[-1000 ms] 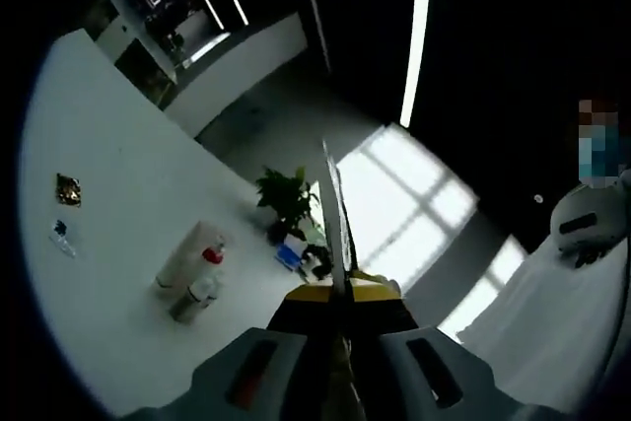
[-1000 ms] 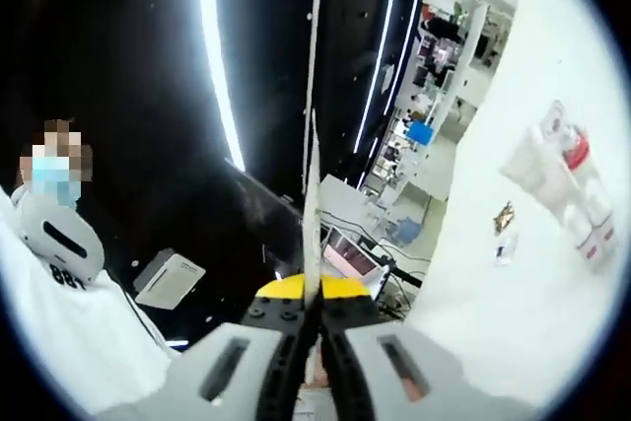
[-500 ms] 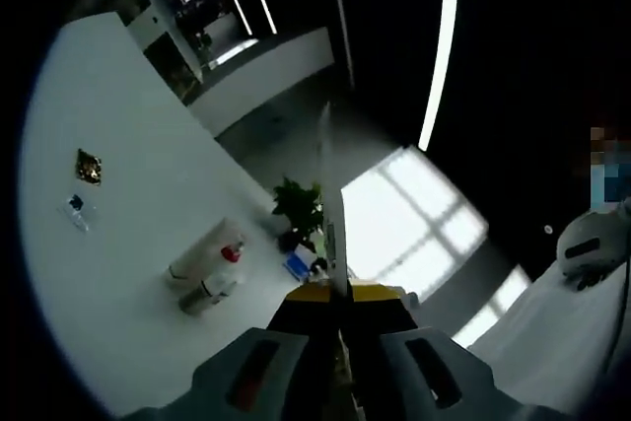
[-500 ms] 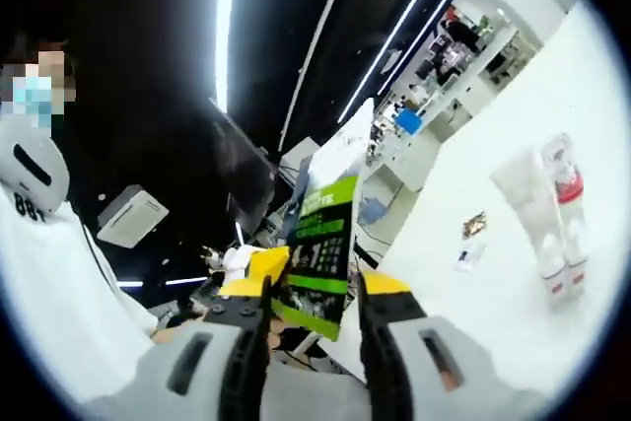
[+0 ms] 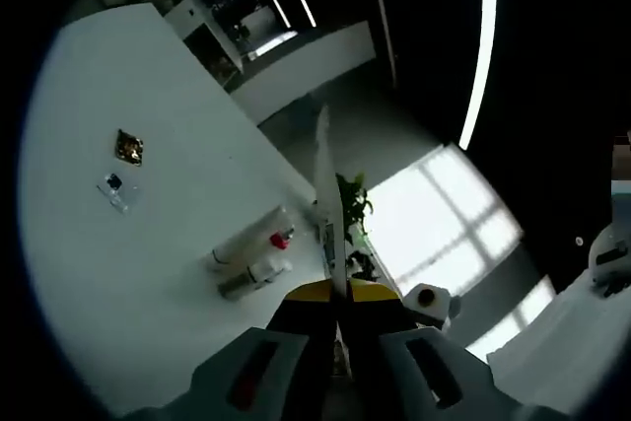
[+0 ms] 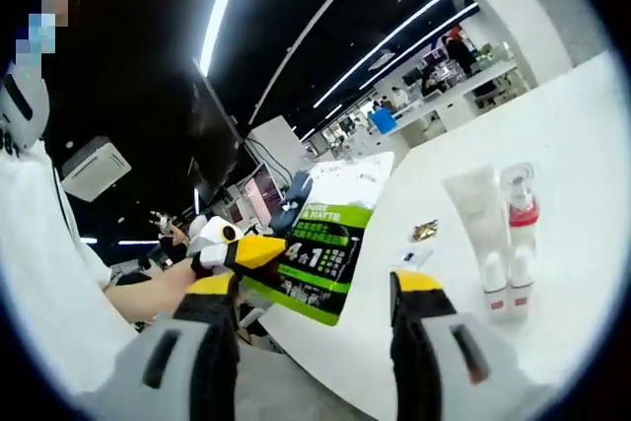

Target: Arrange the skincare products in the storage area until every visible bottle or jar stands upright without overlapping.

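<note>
Left gripper (image 5: 335, 288): its yellow-tipped jaws are pressing together on the edge of a thin white card with a green printed panel (image 5: 325, 194), which is showing edge-on in the left gripper view as a narrow blade rising between the jaws. In the right gripper view the same card (image 6: 330, 244) is facing the camera, green and black print with white lettering, and the left gripper (image 6: 237, 251) is coming in from the left and pinching its left edge.

Right gripper (image 6: 320, 293): jaws are standing wide apart, nothing between them; the card is sitting beyond the gap, not touched by them.

Skincare products are lying on the white table (image 5: 118, 263), grouped close together. A white squeeze tube (image 6: 473, 209) and a clear bottle with a red collar and pump top (image 6: 520, 206) are lying side by side, just beside each other; whether they are touching I cannot tell. Two small white bottles (image 6: 505, 283) are sitting at their near ends. In the left gripper view the same cluster (image 5: 251, 258) is lying on its side near the table's edge.

Well apart from the cluster, a small gold foil sachet (image 5: 128, 147) and a small clear sachet (image 5: 114, 189) are lying flat on the table near each other.

A green potted plant (image 5: 353, 206) is standing on the floor beyond the table's edge.
</note>
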`<act>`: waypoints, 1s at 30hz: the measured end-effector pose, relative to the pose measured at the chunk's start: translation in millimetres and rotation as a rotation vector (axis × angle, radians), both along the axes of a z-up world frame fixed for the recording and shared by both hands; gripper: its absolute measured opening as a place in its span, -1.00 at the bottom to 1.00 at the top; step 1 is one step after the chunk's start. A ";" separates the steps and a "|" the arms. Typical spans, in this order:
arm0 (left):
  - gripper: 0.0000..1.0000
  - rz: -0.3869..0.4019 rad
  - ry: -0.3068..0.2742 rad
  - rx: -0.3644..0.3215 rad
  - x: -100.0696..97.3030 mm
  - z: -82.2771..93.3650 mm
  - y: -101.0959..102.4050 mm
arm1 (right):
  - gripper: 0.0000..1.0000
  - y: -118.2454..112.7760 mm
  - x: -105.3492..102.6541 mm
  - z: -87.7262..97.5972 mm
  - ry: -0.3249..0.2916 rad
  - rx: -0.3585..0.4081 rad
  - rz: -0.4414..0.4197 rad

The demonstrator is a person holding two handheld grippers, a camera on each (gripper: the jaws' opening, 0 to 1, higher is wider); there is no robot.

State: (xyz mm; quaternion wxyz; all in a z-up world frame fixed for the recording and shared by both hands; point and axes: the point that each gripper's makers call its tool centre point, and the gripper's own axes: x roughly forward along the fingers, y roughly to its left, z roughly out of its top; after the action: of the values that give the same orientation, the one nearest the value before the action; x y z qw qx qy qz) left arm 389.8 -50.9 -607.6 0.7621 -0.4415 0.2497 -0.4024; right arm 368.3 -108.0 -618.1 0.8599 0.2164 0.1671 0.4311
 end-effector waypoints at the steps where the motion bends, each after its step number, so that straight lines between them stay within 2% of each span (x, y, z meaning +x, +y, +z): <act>1: -1.00 0.006 0.010 0.003 1.3 -2.7 0.7 | 0.31 -0.8 0.1 -1.0 -0.002 -0.003 -0.002; 5: -1.00 0.026 0.067 0.013 6.2 -16.2 3.5 | 0.52 -8.5 1.7 -1.0 -0.010 0.013 -0.033; 8: -1.00 0.033 0.085 0.021 7.8 -23.4 4.5 | 0.57 -13.9 2.3 -2.4 -0.016 0.007 -0.051; 17: -1.00 0.045 0.145 0.064 13.9 -47.8 0.8 | 0.75 -30.3 2.5 -22.9 -0.003 -0.087 -0.098; 22: -1.00 0.040 0.182 0.077 16.3 -60.8 -2.7 | 0.87 -39.4 1.7 -39.1 -0.001 -0.173 -0.119; 25: -1.00 0.035 0.198 0.099 17.9 -70.4 -5.1 | 0.99 -43.8 2.7 -44.2 0.005 -0.186 -0.139; 30: -1.00 0.020 0.213 0.155 22.4 -87.3 -8.5 | 0.99 -50.0 1.0 -51.4 0.017 -0.217 -0.154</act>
State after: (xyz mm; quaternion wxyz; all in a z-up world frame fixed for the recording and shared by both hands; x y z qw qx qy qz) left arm 412.2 -59.4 -694.9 0.7670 -0.4243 0.3552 -0.3250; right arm 369.3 -158.0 -669.5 0.9072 0.1381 0.2032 0.3415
